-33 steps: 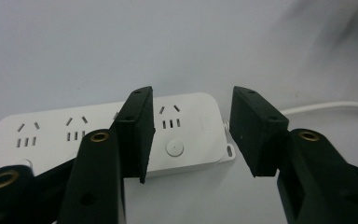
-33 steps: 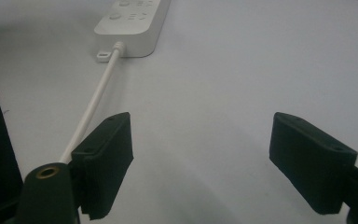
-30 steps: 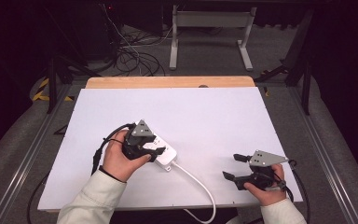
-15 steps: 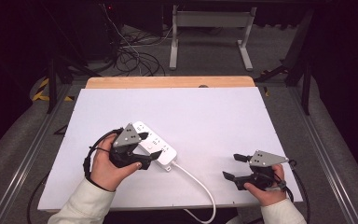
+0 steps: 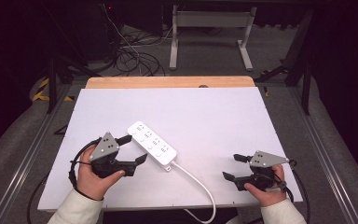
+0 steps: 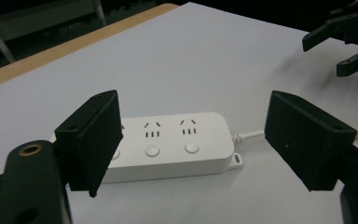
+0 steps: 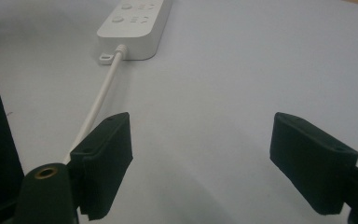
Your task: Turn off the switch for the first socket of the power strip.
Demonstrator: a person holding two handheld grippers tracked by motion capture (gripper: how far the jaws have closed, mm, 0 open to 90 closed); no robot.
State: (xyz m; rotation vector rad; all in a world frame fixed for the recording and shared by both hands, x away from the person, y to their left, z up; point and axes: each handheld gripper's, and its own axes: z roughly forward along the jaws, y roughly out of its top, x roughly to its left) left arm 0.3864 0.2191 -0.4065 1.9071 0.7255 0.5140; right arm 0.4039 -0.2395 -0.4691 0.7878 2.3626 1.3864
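A white power strip (image 5: 152, 145) lies flat on the white table top (image 5: 205, 116), angled from upper left to lower right, with its white cable (image 5: 199, 185) running off the front edge. My left gripper (image 5: 133, 150) is open just left of the strip, apart from it. In the left gripper view the power strip (image 6: 168, 144) lies beyond the gap between the jaws, and the other gripper (image 6: 349, 39) shows at the top right. My right gripper (image 5: 233, 167) rests open near the front right corner, holding nothing. In the right gripper view the power strip (image 7: 135, 25) and cable (image 7: 100, 105) lie ahead to the left.
A wooden strip (image 5: 168, 82) edges the table's far side. Beyond it are metal frame legs (image 5: 209, 32) and tangled cables (image 5: 130, 56) on the floor. Metal rails (image 5: 32, 154) run along the table's left and right sides.
My left gripper has drawn back to the left and toward the front edge, off the power strip, which now lies uncovered. The right gripper has stayed put.
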